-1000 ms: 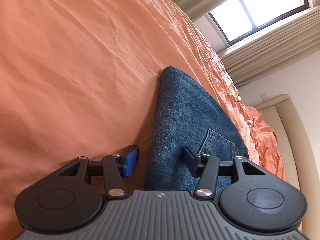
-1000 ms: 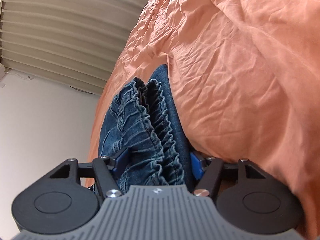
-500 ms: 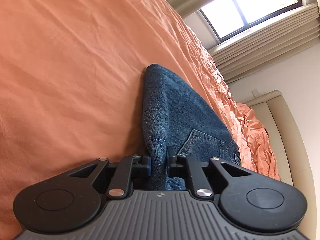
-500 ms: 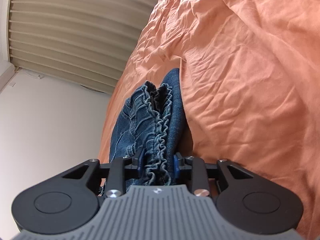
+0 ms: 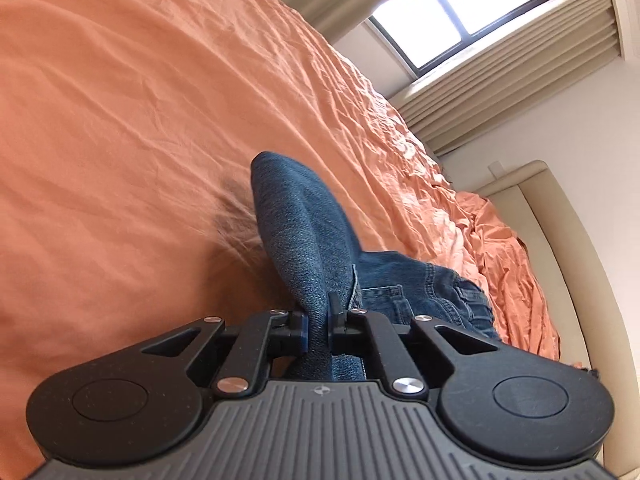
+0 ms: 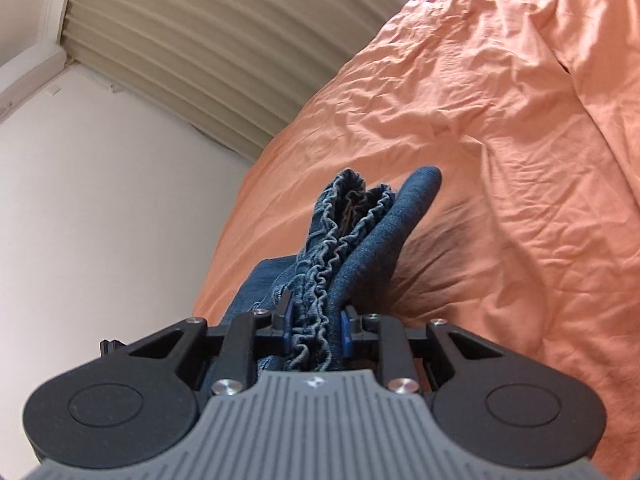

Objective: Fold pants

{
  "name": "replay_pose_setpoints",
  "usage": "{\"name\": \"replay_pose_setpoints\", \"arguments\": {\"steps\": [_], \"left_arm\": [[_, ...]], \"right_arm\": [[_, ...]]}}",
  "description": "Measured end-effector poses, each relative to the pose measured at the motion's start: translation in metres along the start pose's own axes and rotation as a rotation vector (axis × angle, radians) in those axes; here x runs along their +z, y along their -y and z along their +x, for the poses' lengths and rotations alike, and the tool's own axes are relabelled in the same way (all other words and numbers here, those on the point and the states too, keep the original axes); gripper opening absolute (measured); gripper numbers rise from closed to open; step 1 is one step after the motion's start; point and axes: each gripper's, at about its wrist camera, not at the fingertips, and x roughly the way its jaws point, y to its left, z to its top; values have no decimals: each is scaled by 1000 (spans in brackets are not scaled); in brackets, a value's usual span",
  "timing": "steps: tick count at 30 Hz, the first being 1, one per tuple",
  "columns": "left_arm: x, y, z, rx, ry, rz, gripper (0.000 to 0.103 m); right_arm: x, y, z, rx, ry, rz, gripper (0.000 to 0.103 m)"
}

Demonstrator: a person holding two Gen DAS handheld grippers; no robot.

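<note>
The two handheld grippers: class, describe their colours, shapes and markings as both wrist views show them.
The left gripper and right gripper look alike: ribbed grey base with a small round emblem, black linkage arms with silver rivets, two round black discs, blue finger pads. No cables, hands or sleeves show.

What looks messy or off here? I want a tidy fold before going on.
Nothing is damaged. The jeans are bunched, the gathered waistband crumpled between the right gripper pads as its jaws close. The left gripper is closing on a smoother edge. The orange bedsheet is wrinkled.
</note>
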Motion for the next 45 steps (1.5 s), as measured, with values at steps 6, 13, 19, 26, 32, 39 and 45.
{"name": "replay_pose_setpoints", "arguments": {"steps": [6, 13, 19, 26, 32, 39, 45], "left_arm": [[17, -9, -77, 54, 38, 16, 7], [58, -25, -169, 223, 84, 108, 7], [90, -68, -200, 328, 93, 126, 7], [77, -159, -172, 379, -7, 39, 8], [75, -219, -169, 275, -44, -100, 30], [75, -208, -190, 325, -67, -89, 34], [60, -177, -224, 407, -40, -16, 33]], "right_arm": [[-11, -58, 43, 87, -42, -36, 18], [-39, -120, 136, 180, -93, -9, 18], [-70, -149, 213, 194, -123, -18, 18], [-110, -112, 262, 52, -239, 17, 18], [-128, -76, 273, -2, -269, 101, 23], [-127, -107, 272, -82, -295, 4, 34], [-125, -154, 251, -196, -244, -241, 47]]}}
